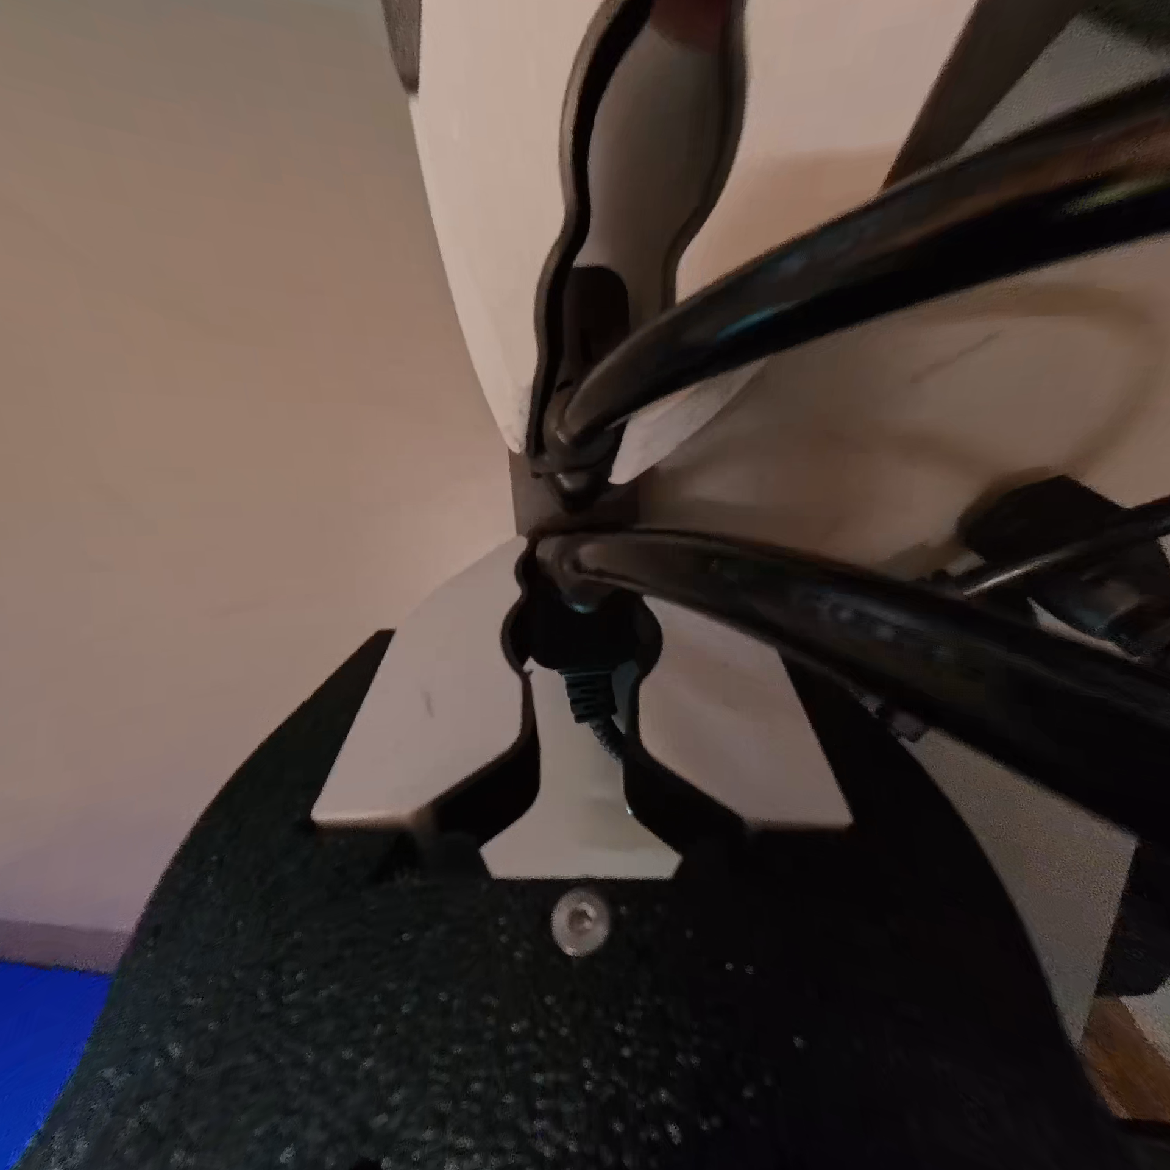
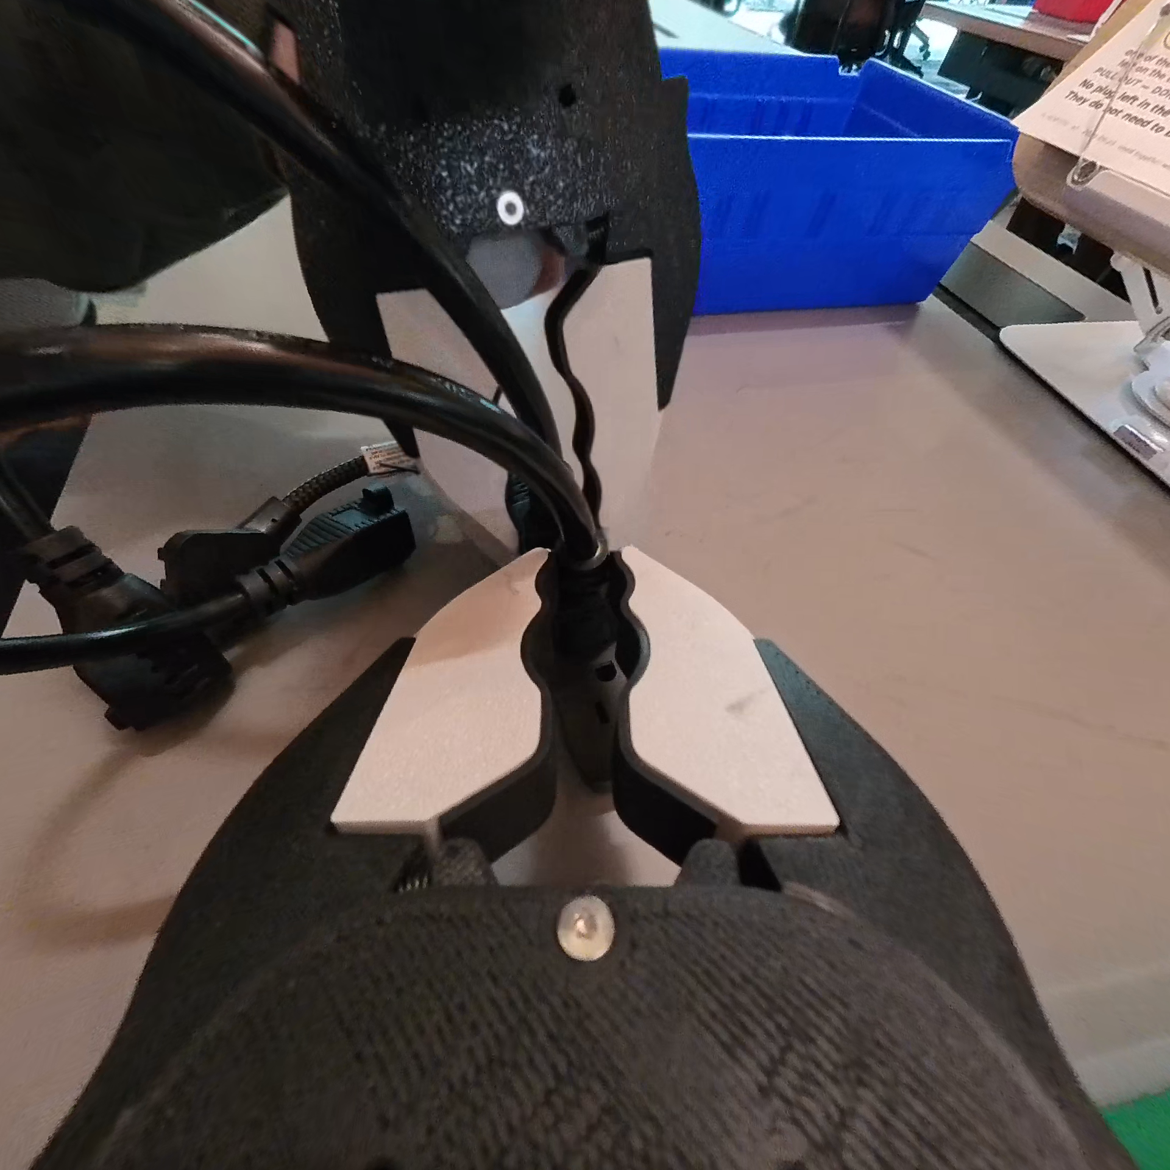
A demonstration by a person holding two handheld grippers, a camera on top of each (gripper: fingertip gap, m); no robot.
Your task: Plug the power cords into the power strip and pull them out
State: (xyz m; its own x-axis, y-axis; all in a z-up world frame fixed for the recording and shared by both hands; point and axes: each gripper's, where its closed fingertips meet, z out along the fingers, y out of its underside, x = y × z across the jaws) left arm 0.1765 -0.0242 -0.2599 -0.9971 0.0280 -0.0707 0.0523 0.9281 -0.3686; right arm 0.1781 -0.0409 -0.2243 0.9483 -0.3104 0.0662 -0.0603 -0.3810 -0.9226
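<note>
cords (image 2: 354,392) are pinched at their ends by both closed grippers, left (image 1: 579,573) and right (image 2: 585,560), tip to tip; next likely needs aligning with a socket.

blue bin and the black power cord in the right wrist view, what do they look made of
Blue bin: looks like rigid moulded plastic, with an even saturated colour, a soft sheen and crisp straight rims.

Black power cord: seems rubber or vinyl sheathed, smooth and glossy, with light streaks along its bend, and a ribbed strain relief where the right gripper clamps it. The exact polymer cannot be told.
</note>
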